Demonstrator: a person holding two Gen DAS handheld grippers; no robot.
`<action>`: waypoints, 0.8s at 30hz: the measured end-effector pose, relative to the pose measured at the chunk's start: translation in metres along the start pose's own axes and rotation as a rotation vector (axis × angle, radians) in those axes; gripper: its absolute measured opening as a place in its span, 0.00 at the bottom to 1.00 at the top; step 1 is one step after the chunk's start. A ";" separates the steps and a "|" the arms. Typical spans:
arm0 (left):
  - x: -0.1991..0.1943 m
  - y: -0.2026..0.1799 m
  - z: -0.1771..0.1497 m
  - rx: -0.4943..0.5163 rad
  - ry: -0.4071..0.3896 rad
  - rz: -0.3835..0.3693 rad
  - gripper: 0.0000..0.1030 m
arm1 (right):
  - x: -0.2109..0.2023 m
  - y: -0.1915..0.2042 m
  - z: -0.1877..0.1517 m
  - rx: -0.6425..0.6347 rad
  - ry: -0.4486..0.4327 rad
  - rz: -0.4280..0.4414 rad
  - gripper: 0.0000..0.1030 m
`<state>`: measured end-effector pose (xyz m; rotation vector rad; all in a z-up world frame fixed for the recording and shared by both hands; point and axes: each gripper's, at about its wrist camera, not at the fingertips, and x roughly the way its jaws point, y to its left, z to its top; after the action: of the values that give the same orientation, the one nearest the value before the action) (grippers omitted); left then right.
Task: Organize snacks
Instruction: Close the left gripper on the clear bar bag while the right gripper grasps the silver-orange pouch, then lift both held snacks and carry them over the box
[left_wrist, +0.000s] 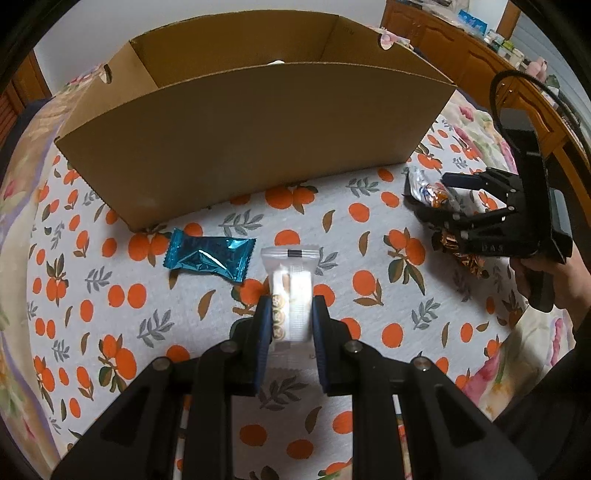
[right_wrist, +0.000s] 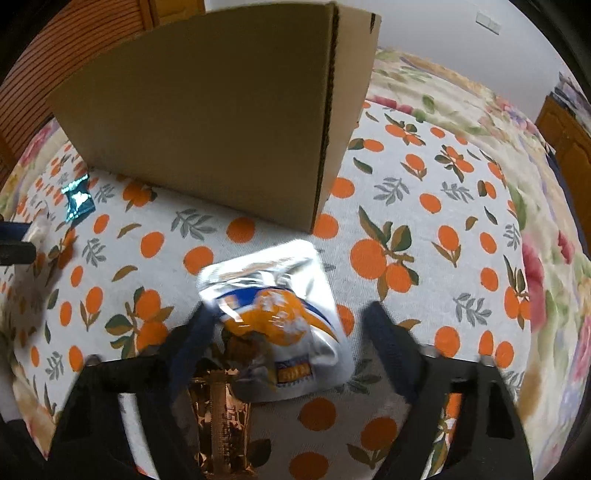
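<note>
An open cardboard box (left_wrist: 236, 140) stands at the back of the orange-print cloth; it also shows in the right wrist view (right_wrist: 207, 125). My left gripper (left_wrist: 290, 317) is shut on a white snack packet (left_wrist: 291, 280), held in front of the box. A blue foil snack (left_wrist: 208, 258) lies on the cloth to its left. My right gripper (right_wrist: 291, 325) is open around a silver and orange pouch (right_wrist: 280, 317) lying on the cloth. A copper foil packet (right_wrist: 221, 413) lies partly under the pouch. The right gripper also shows in the left wrist view (left_wrist: 436, 206).
The flowered bedspread (right_wrist: 480, 110) surrounds the cloth. A wooden cabinet (left_wrist: 461, 40) with small items stands at the back right. A hand (left_wrist: 554, 277) holds the right gripper. A wooden door (right_wrist: 74, 55) is behind the box.
</note>
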<state>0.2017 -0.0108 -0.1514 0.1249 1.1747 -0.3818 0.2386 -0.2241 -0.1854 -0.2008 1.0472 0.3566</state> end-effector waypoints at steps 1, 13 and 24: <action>-0.001 0.000 0.000 0.001 -0.002 -0.001 0.18 | -0.002 0.000 0.001 0.001 0.000 0.005 0.51; -0.006 -0.002 0.000 0.011 -0.015 -0.002 0.18 | -0.016 -0.014 0.001 0.099 -0.019 0.082 0.37; -0.009 -0.003 -0.001 0.016 -0.023 -0.004 0.18 | -0.031 -0.014 0.003 0.128 -0.055 0.113 0.37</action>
<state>0.1972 -0.0113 -0.1431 0.1316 1.1496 -0.3949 0.2328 -0.2423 -0.1569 -0.0165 1.0256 0.3935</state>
